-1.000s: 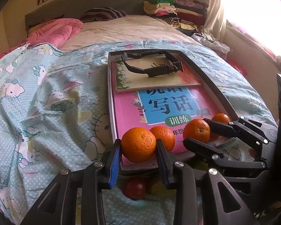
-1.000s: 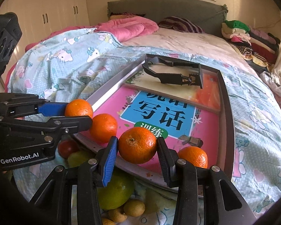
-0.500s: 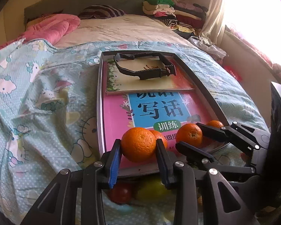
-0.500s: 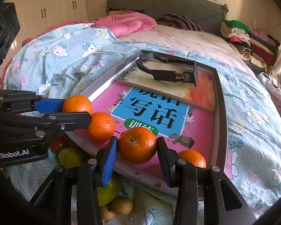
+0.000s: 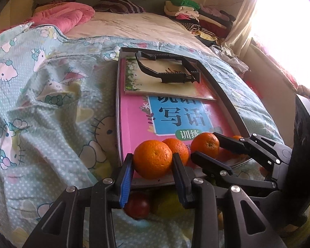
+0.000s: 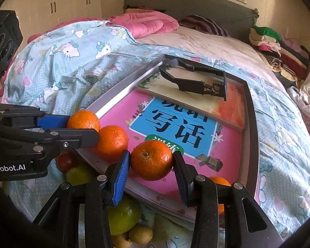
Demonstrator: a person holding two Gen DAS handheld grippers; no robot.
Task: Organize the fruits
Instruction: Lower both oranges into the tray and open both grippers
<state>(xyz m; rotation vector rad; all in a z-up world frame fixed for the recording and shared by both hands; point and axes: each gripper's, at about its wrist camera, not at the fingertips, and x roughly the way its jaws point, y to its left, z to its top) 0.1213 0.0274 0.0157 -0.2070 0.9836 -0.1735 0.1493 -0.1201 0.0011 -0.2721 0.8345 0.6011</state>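
- Over the near rim of the tray (image 6: 122, 95), at 6 o'clock, one orange (image 5: 153, 159) was pinched by the left tool (image 5: 153, 165), another orange (image 6: 152, 160) by the right tool (image 6: 152, 165).
- Placing was judged in hand; lowering beside the loose orange (image 6: 112, 142), then spreading, was called for.

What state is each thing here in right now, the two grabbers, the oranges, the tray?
Left gripper: shut on an orange.
Right gripper: shut on another orange.
Loose orange: resting in the tray.
Metal tray: lying on the bed, holding books.
Black clip: lying atop the books.
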